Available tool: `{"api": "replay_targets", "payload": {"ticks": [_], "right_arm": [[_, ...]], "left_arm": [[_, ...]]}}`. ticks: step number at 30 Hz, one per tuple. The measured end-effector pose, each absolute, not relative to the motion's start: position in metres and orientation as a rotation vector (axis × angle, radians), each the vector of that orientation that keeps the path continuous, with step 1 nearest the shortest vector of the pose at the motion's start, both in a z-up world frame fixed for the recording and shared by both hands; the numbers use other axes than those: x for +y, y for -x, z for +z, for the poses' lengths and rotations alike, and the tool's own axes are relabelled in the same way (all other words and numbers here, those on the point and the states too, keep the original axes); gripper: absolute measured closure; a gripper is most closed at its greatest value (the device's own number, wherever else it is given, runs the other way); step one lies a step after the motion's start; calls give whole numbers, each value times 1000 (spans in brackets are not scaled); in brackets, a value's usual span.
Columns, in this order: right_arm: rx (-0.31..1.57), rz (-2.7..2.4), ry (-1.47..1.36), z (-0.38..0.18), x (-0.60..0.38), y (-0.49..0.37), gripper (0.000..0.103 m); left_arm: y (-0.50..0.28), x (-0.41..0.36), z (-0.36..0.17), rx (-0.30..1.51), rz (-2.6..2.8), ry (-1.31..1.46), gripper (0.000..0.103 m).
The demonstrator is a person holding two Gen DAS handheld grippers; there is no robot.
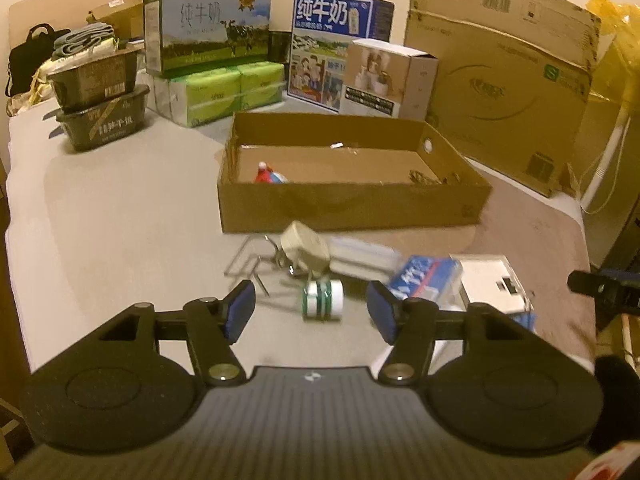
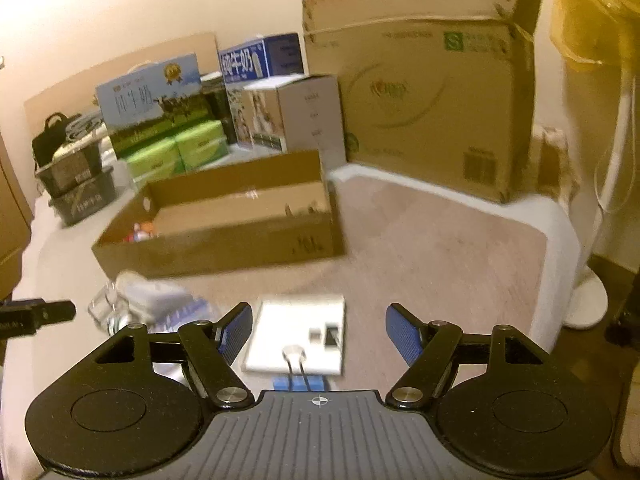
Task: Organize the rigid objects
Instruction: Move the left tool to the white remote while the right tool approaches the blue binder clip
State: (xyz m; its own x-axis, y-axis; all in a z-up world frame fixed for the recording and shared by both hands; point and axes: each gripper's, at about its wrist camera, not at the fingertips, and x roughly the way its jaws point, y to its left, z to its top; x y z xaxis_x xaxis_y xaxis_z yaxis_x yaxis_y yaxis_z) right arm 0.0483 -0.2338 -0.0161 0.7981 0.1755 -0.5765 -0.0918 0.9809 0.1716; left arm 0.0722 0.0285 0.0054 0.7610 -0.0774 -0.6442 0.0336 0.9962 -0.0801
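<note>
Inside, open cardboard box (image 1: 352,210), small red-and-white toy (image 1: 267,174), mostly bare.

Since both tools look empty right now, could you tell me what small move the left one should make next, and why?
Probably ease the left tool forward and down over the small white-and-green roll. Its jaws stand open with nothing between them, and the roll lies on the table just ahead, roughly centred in the gap. The open cardboard box behind it already holds a small toy, so it seems the place to put things.
</note>
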Motion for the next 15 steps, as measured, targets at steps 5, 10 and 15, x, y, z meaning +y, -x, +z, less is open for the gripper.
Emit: {"api": "replay_targets", "payload": {"ticks": [5,10,15], "right_arm": [[669,135,-137,-29,-237,-29,29],[674,145,-125,-33,-234,-24,29],[683,158,-121,-36,-229,-27,29]], "left_arm": [[-60,22,0,719,-81,59,44],[-57,16,-4,732,-99,49,44],[-59,11,-8,748,-145,34,44]]}}
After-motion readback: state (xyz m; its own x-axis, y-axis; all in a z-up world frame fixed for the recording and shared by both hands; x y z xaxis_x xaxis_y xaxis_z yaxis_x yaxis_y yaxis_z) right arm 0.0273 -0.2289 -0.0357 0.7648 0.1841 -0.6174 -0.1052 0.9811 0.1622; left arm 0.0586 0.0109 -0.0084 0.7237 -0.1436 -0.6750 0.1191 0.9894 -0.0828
